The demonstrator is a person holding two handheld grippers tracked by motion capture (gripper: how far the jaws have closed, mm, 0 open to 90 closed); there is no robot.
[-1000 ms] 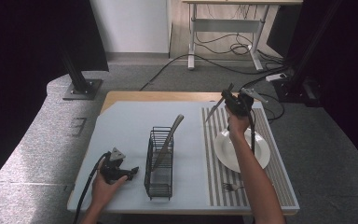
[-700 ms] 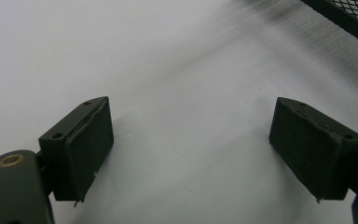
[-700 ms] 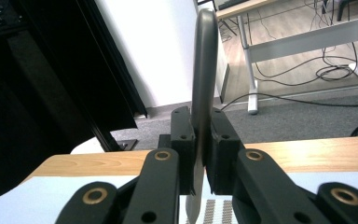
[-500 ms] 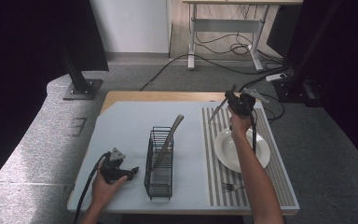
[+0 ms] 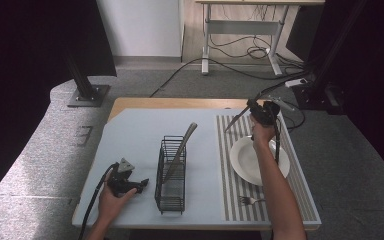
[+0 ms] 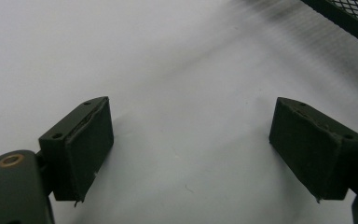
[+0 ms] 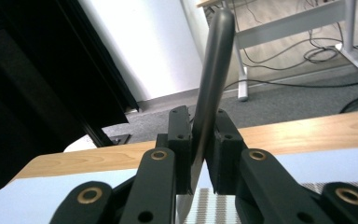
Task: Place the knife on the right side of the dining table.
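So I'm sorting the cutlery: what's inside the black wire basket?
One piece of cutlery stands tilted in the wire basket, its handle sticking out above the rim toward the far right. The mesh hides its lower end, so its type is unclear. Nothing else shows inside.

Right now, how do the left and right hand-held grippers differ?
The left hand-held gripper rests low on the table, jaws wide apart and empty. The right hand-held gripper is raised over the striped mat, jaws clamped on a knife. Both have black jaws.
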